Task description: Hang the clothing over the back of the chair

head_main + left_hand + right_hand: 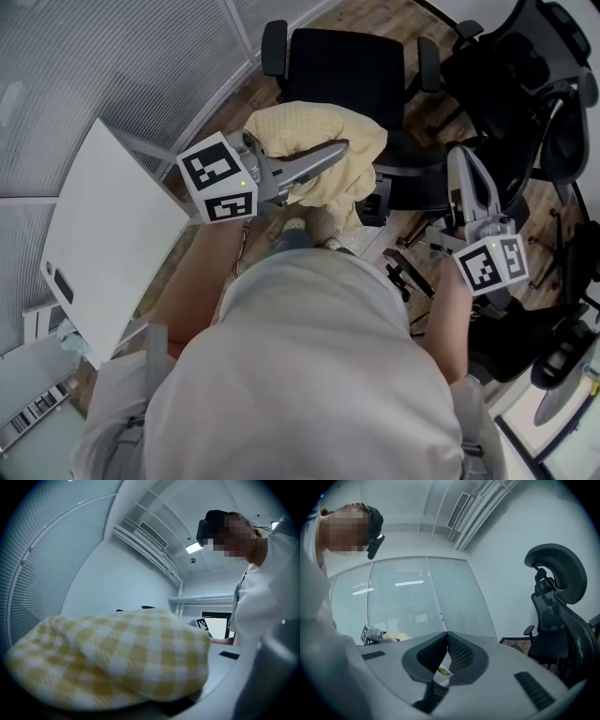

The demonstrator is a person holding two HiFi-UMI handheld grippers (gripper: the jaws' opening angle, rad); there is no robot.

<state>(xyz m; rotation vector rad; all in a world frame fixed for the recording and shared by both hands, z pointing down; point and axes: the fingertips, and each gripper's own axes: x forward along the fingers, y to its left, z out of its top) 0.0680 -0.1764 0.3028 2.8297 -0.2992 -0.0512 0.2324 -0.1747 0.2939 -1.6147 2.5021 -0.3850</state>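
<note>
Step in hand: carrying the clothing to the chair; the drape itself is not yet made.

Left tool: jaws partly apart and clamped on a bunched yellow-and-white checked garment. In the left gripper view the cloth fills the space at the jaws. The grip looks secure.

Right tool: jaws pressed together with nothing between them, as the right gripper view confirms. It is held to the right of the black office chair, apart from the garment.

Location of garment: gathered in a lump at the near edge of the chair, between the chair and the person. Whether it touches the chair cannot be told from these views. No part of it hangs over the backrest.

Assessment of next move: the bundle needs to be brought over the top edge of the chair back and opened out, so that cloth falls on both sides. The idle right tool would likely have to take a free edge to spread it. Released as a lump, the garment may slide off.
</note>
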